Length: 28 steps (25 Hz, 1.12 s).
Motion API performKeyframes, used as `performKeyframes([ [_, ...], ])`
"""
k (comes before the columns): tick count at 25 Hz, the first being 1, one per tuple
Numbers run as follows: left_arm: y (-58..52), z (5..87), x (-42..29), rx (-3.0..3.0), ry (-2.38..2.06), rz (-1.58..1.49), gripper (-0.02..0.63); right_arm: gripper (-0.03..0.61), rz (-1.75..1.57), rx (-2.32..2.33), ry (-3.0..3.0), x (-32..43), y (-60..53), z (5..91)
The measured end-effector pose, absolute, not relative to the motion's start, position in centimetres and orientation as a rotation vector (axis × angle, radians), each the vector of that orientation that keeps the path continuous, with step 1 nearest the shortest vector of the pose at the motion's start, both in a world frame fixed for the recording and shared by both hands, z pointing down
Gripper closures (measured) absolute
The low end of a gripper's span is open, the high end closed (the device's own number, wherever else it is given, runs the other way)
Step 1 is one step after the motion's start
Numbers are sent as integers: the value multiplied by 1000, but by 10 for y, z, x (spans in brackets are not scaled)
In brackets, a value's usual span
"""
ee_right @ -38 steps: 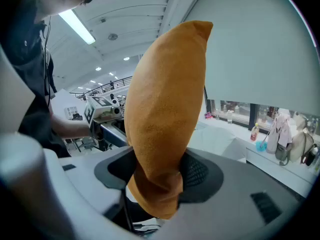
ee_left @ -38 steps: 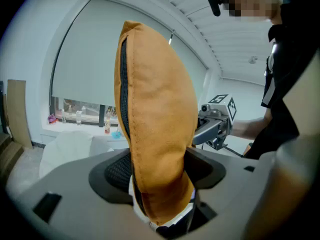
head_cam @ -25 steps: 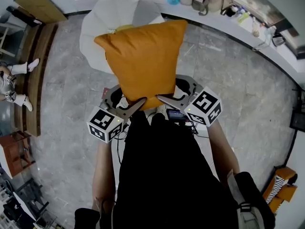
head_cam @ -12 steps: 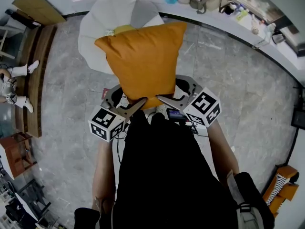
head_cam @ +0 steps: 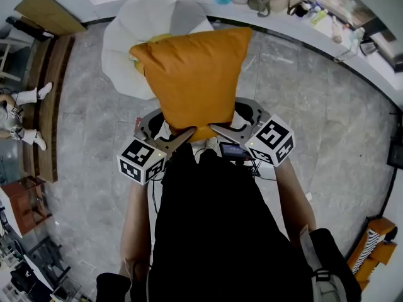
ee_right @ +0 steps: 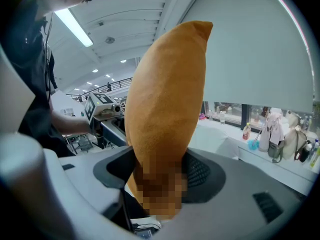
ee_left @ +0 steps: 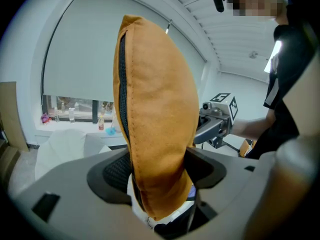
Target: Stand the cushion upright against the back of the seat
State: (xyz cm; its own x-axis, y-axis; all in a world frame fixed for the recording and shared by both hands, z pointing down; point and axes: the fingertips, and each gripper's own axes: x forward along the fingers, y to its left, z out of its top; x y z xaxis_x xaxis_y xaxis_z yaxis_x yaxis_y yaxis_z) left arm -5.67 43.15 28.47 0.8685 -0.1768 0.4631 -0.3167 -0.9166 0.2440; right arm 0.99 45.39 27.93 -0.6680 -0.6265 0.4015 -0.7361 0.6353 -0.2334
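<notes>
An orange cushion hangs upright in the air, gripped along its lower edge from both sides. My left gripper is shut on its lower left corner, and the zip seam shows in the left gripper view, where the cushion fills the jaws of that gripper. My right gripper is shut on the lower right corner, its jaws spread wide around the padding. Beyond and below the cushion stands a round white seat, partly hidden by it.
A long white counter with bottles and bags curves along the back and right. A wooden bench stands at the left, with a seated person's feet by it. Grey stone floor lies around the seat.
The cushion has drifted slightly to the right in the head view, with both grippers keeping their hold on it.
</notes>
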Motion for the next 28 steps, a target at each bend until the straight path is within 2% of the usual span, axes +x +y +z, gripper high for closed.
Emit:
performKeyframes([
  [13,385,295,-45,2710,-273,626,280,282,582,1089,-2548,22,407,288],
  [28,250,295,-63,2692,-140,582,281,279,595,1054,-2511,4,271,286],
])
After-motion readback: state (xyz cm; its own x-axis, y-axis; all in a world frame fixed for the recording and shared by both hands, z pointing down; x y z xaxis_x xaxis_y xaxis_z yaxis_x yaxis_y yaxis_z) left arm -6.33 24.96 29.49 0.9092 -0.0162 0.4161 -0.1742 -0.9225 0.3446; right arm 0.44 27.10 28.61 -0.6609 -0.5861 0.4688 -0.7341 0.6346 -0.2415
